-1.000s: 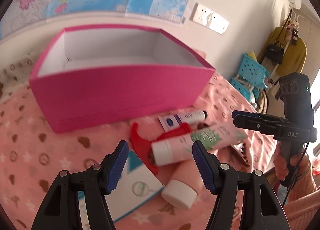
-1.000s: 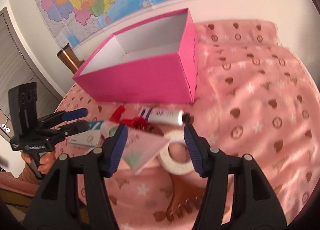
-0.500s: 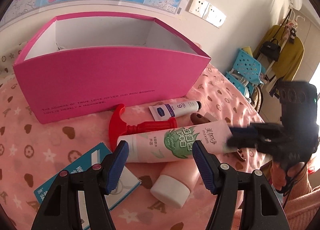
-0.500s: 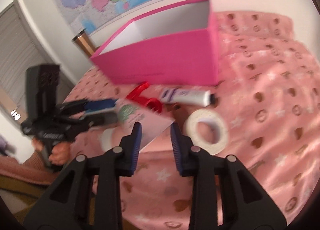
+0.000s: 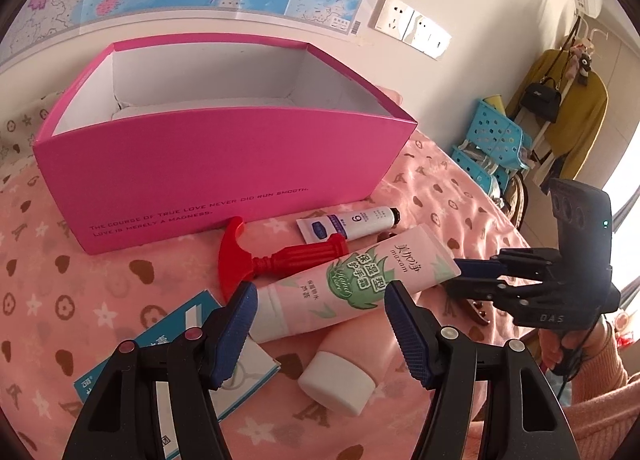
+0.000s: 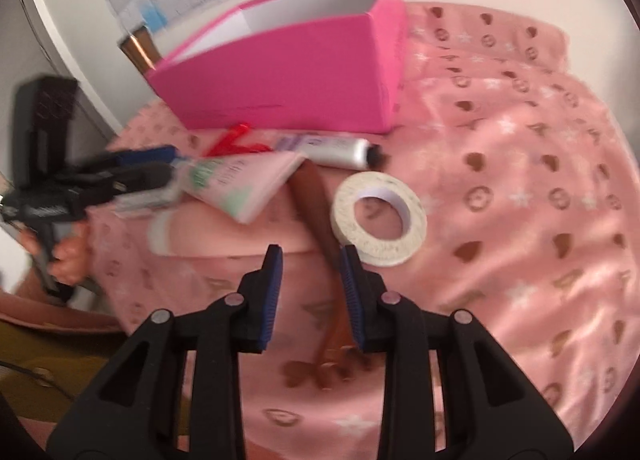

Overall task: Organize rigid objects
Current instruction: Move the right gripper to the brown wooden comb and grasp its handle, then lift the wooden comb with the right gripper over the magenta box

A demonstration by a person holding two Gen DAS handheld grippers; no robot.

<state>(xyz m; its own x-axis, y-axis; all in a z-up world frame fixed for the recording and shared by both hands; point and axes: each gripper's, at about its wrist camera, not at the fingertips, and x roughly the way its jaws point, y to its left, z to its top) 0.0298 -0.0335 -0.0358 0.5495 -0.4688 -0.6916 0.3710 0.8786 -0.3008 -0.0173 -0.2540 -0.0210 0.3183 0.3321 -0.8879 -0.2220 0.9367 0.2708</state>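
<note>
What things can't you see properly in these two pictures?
- Left wrist view: the floor of the pink box, hidden by its front wall.
- Left wrist view: the blue booklet, partly covered by the left gripper.
- Right wrist view: the brown wooden tool, blurred, crossed by the right gripper.

The box floor [image 5: 200, 109] is mostly hidden by its front wall. The comb [image 6: 316, 195] is partly covered by the tube [image 6: 244, 183], and blurred.

Your left gripper [image 5: 320, 324] hangs open over the hand cream tube [image 5: 352, 284], beside the red hammer [image 5: 272, 260], in front of the pink box [image 5: 224, 163].
</note>
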